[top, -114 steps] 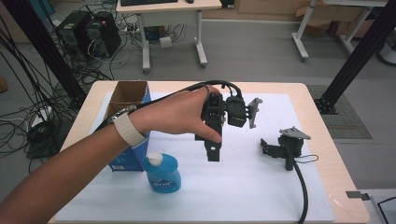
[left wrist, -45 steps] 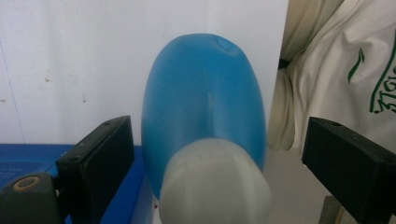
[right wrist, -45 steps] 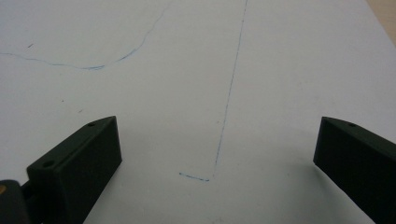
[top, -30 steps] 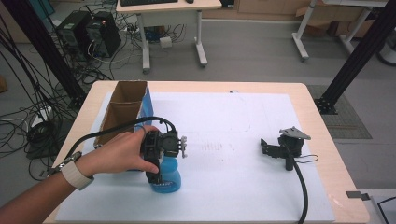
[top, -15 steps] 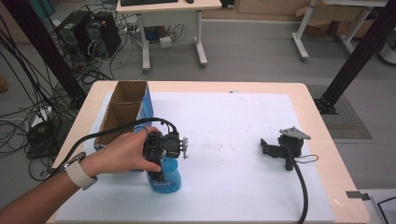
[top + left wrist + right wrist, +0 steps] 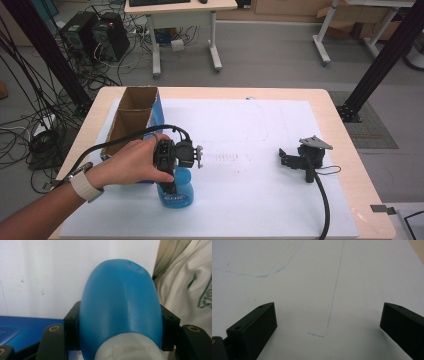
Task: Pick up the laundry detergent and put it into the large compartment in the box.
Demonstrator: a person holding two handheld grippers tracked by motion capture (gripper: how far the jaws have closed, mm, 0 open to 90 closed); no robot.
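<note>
A blue plastic bottle [image 6: 178, 196] with a white neck stands on the white sheet near the front left. A hand holds my left gripper [image 6: 171, 181] down over the bottle. In the left gripper view the two black jaws press on both sides of the blue bottle [image 6: 120, 302], just above its white neck. My right gripper [image 6: 287, 159] lies unheld on the sheet at the right, cable trailing toward the front edge. Its jaws stand wide apart over bare paper in the right gripper view [image 6: 328, 322].
An open cardboard box [image 6: 131, 120] with a blue side stands at the left, just behind the hand. The white sheet [image 6: 250, 130] carries faint pen lines. A light garment [image 6: 185, 285] shows behind the bottle in the left gripper view.
The hand brought my left gripper from mid-table down and left onto the blue bottle. Over the last second it has barely shifted. The right gripper has not moved.
</note>
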